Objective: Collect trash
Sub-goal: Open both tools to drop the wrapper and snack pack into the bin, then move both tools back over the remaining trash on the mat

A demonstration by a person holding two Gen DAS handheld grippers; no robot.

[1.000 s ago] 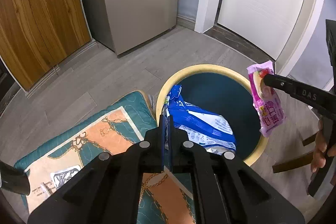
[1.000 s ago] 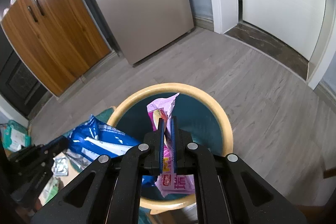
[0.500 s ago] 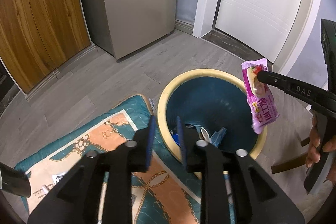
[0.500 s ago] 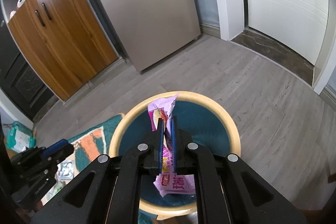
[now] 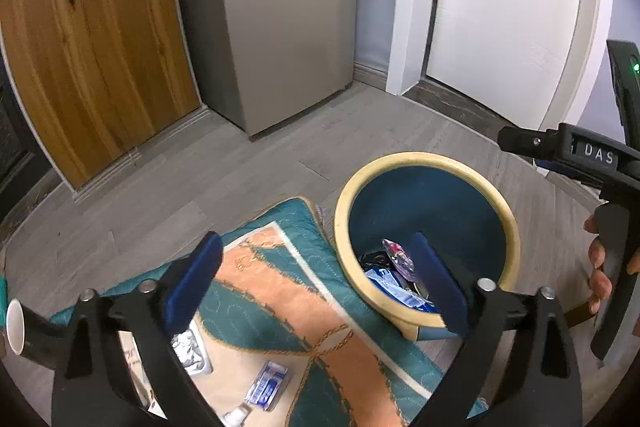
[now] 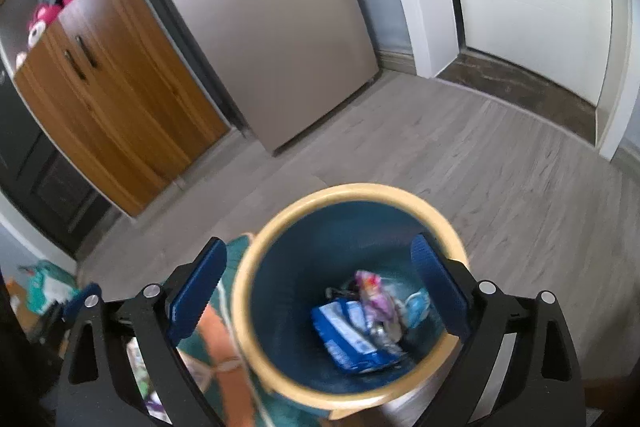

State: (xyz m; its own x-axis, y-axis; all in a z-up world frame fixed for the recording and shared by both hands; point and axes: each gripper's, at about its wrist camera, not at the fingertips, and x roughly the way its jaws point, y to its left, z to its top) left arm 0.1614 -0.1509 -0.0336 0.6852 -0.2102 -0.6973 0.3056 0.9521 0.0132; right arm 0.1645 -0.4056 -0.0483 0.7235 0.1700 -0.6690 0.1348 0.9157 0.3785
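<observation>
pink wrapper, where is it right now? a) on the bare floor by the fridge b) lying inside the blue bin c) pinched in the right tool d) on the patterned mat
b: the pink wrapper lies at the bottom of the blue bin beside a blue packet, and the right tool is spread open over it, holding nothing.

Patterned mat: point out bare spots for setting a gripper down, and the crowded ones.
Bare: the orange band of the mat beside the bin. Crowded: its near end, with the foil pack and blue sachet.
</observation>
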